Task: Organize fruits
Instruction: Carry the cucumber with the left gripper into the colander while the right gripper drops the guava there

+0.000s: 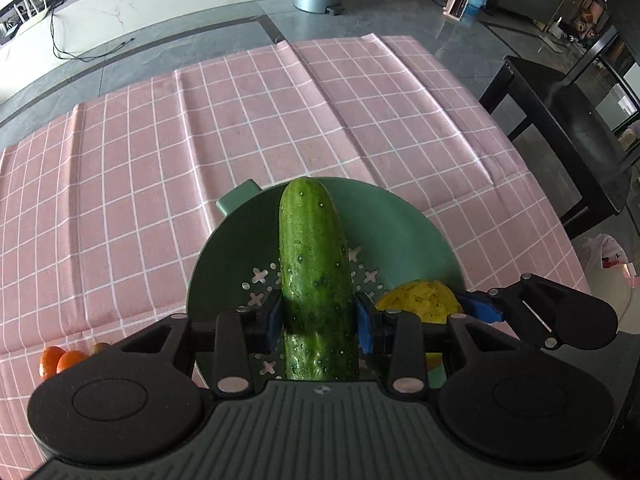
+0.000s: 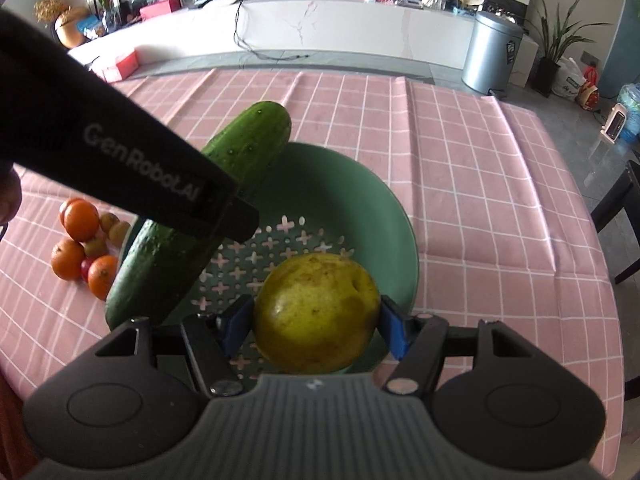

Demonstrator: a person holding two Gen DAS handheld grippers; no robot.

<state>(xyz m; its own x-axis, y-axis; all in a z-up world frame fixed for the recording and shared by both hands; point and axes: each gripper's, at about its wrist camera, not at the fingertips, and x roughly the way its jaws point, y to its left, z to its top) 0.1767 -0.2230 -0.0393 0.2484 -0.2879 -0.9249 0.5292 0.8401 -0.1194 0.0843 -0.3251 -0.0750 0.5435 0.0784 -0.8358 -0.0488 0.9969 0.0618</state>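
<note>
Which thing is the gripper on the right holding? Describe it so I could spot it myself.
Start at the pink checked tablecloth and find the green bowl with cross-shaped holes. Over its near side, the right gripper clamps a round yellow-green fruit. Unlike the long dark cucumber beside it, it is ball-shaped, pale and brown-speckled.

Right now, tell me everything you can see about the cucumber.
The cucumber is whole, dark green and glossy, with small pale bumps and a rounded far end. The left gripper holds it near mid-length, a blue-padded finger pressing each side. It hangs tilted over the green colander, reaching past both the near and far rims. In the right wrist view the gripper's black body hides its middle. It looks apart from the yellow-green pear.
</note>
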